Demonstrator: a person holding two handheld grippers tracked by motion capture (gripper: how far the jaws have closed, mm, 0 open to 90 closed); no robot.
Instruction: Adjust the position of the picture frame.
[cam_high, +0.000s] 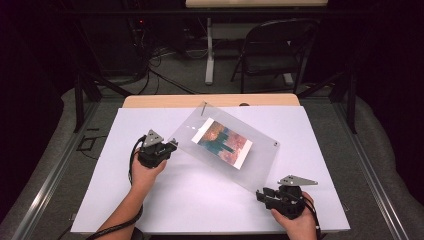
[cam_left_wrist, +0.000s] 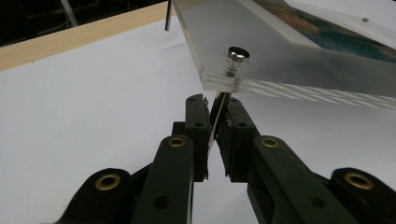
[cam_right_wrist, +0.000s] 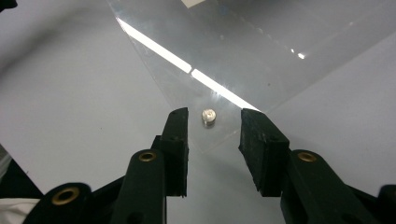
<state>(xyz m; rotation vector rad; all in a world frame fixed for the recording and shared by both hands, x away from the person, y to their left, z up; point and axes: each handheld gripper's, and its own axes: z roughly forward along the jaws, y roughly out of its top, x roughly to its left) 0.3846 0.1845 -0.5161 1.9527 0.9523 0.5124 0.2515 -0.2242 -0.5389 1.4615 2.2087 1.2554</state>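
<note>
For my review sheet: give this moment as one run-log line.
left claw: shut on thin metal pin under clear acrylic photo frame | right claw: open around small silver corner screw | white table cover

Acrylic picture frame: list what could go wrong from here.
1. The left claw pinches only a thin metal piece under the raised corner of the acrylic frame; if it slips, that corner may drop onto the table.
2. The right claw stands open around a small silver screw; closing off-centre could knock it or nudge the frame.
</note>
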